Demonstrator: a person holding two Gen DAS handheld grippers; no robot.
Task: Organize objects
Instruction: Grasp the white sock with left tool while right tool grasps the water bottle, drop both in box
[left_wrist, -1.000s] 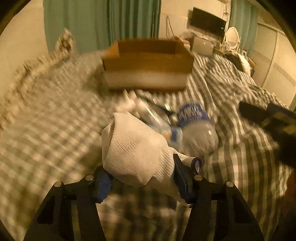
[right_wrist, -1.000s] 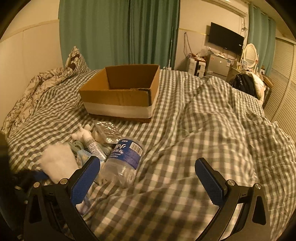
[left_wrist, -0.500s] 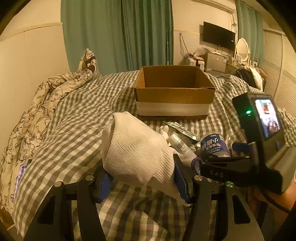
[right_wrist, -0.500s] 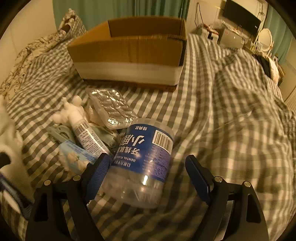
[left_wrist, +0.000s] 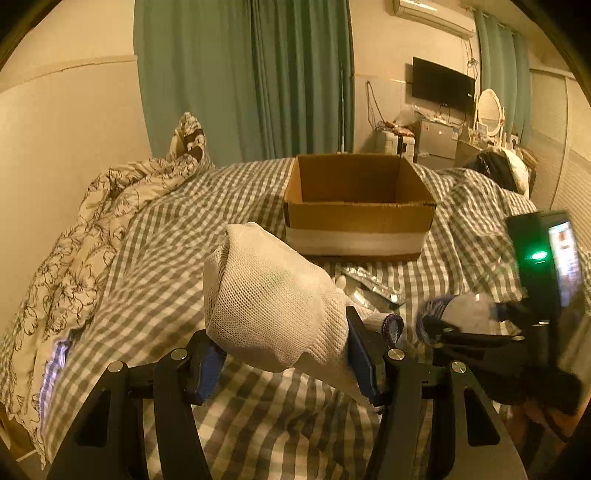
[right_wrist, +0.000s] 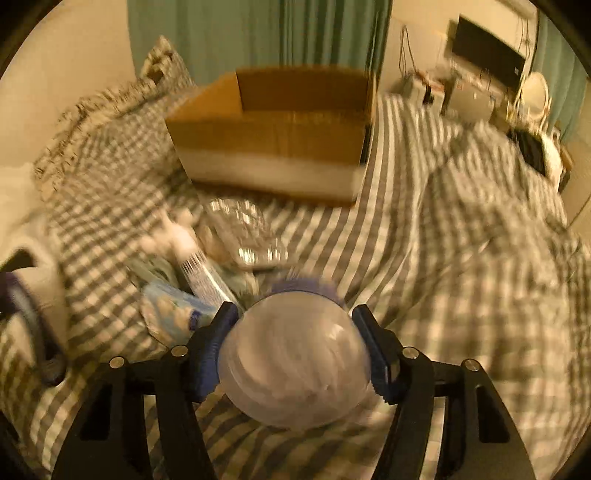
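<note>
My left gripper (left_wrist: 284, 354) is shut on a white mesh glove (left_wrist: 269, 306) and holds it above the checked bed. My right gripper (right_wrist: 295, 347) is shut on a clear plastic bottle (right_wrist: 295, 354) with a blue label, seen end-on and blurred; the bottle also shows in the left wrist view (left_wrist: 465, 314). An open cardboard box (left_wrist: 358, 206) stands on the bed straight ahead of both grippers, and it also shows in the right wrist view (right_wrist: 273, 129). A silver blister pack (right_wrist: 243, 232), a small white tube (right_wrist: 195, 262) and a light blue packet (right_wrist: 173, 314) lie between the box and me.
The checked duvet (left_wrist: 177, 258) covers the bed, with a flowered quilt (left_wrist: 74, 258) bunched at the left edge. Green curtains (left_wrist: 243, 74), a wall television (left_wrist: 443, 85) and a cluttered dresser (left_wrist: 424, 136) stand beyond. The right tool's body with its screen (left_wrist: 550, 266) is at my right.
My right gripper has closed on the bottle and lifted it off the bed. My left gripper still holds the glove, now higher and facing the box.
</note>
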